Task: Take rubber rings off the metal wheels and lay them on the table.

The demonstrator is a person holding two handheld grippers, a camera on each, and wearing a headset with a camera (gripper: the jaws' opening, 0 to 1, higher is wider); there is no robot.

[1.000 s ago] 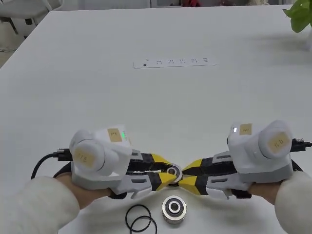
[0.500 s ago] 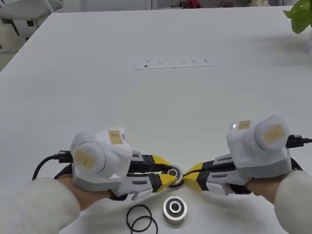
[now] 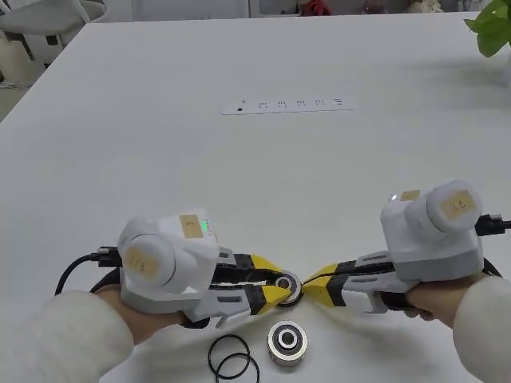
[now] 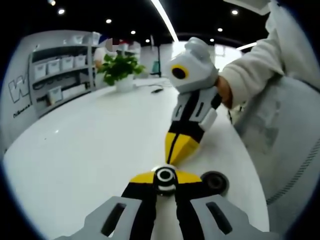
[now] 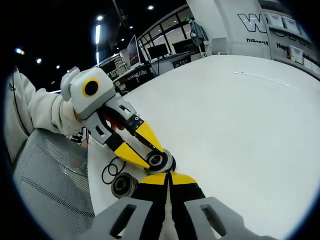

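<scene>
Change: right tongs (image 3: 315, 285) drawn slightly back and tilted up since a second ago.
Left tongs (image 3: 271, 286): clamped on one metal wheel (image 4: 165, 176).
Right tongs: jaws pressed together beside that wheel; ring pinch unclear.
Tabletop (image 3: 239, 175): one more wheel (image 3: 286, 341) and two rubber rings (image 3: 231, 357) overlapping, near the front edge.
Open room beyond, up to the power strip (image 3: 287, 105).

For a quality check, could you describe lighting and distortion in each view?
Head view: even light, sharp, soft shadows on the table. Left gripper view: fisheye bending, glare from the ceiling strip. Right gripper view: same bending, dark room behind a bright table.
</scene>
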